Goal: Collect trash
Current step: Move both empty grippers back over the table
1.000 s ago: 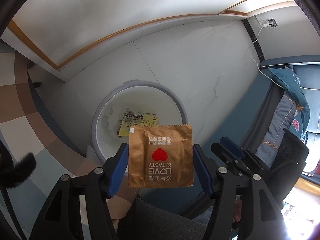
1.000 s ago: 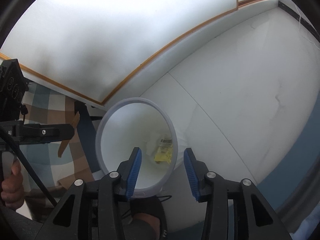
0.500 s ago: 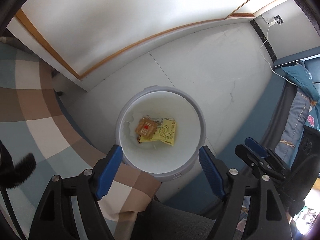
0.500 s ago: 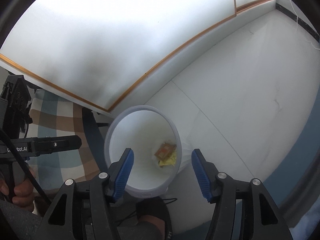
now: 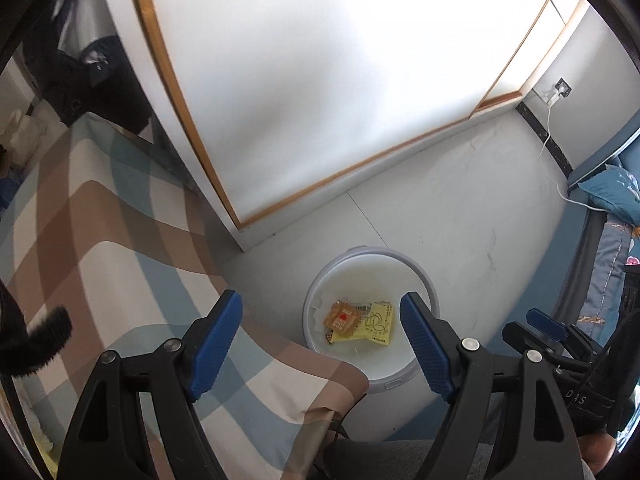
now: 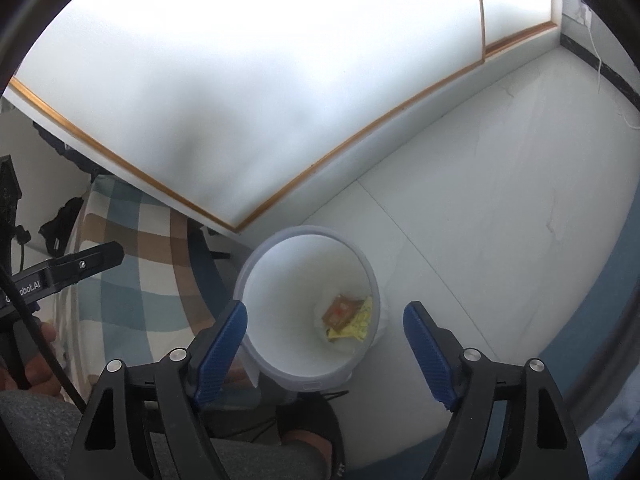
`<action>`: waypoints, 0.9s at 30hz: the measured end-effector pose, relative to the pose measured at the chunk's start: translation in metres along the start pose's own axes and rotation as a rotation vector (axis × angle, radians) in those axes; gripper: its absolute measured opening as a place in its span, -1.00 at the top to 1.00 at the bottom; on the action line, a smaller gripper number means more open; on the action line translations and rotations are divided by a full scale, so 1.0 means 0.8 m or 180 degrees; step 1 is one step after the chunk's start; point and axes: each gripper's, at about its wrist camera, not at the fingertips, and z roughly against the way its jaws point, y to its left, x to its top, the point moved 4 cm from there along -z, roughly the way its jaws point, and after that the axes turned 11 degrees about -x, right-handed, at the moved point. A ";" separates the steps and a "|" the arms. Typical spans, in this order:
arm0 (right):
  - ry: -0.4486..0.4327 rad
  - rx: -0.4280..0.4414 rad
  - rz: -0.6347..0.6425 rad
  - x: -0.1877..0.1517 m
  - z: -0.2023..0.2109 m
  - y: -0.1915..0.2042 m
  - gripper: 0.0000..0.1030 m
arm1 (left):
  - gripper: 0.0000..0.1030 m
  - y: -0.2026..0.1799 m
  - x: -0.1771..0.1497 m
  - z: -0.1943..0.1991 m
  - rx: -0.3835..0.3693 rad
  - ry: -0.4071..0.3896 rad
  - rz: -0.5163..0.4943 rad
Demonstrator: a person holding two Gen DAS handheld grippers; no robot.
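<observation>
Item: white round trash bin [image 5: 416,280], standing on the pale tiled floor [image 5: 460,208] beside a bed or table draped in plaid cloth [image 5: 100,260], seen through and beyond the gap of the left gripper [image 5: 320,340], nearer its right-hand finger. Contents, on the bin bottom: one orange-gold snack sachet [image 5: 341,317] with a red heart mark, lying flat, face up, across the corner of a yellow printed wrapper [image 5: 376,322]; a scrap of white paper beneath. The sachet is close to square, so its long axis cannot be told with confidence — its corners sit diamond-wise to the jaw line, one corner pointing away from the gripper toward the far bin wall. The yellow wrapper runs lengthwise roughly parallel to the jaw line, toward the right-hand finger. Left gripper: jaws spread wide, nothing between the blue pads. Right gripper [image 6: 324,344]: jaws likewise wide apart and empty, with the bin [image 6: 256,264] directly ahead between them and the sachet [image 6: 340,311] visible deep inside. Step in hand, by judgement: the drop looks complete, and the next piece of trash must be sought; none shows on the cloth in either view. To do it well — carry both grippers clear of the bin rim without knocking it, keep jaws apart for the next approach, and leave the bin where it stands so that later drops fall true.
</observation>
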 end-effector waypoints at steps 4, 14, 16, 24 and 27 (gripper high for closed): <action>-0.0212 -0.0025 0.0103 0.009 0.029 0.014 -0.64 | -0.63 0.001 0.000 0.044 -0.0062 -0.0341 0.0070; -0.0605 0.0040 0.0102 0.031 0.099 0.050 -0.65 | -0.72 0.031 -0.002 0.164 0.0098 -0.1144 0.0112; -0.0724 0.0076 0.0159 0.036 0.119 0.066 -0.65 | -0.72 0.045 -0.006 0.185 0.0145 -0.1289 0.0158; -0.1269 0.0394 0.0500 0.043 0.211 0.167 -0.65 | -0.72 0.109 -0.036 0.268 0.0198 -0.1795 0.0505; -0.1375 0.0575 0.0652 0.035 0.236 0.209 -0.65 | -0.72 0.133 -0.053 0.296 0.0279 -0.1910 0.0651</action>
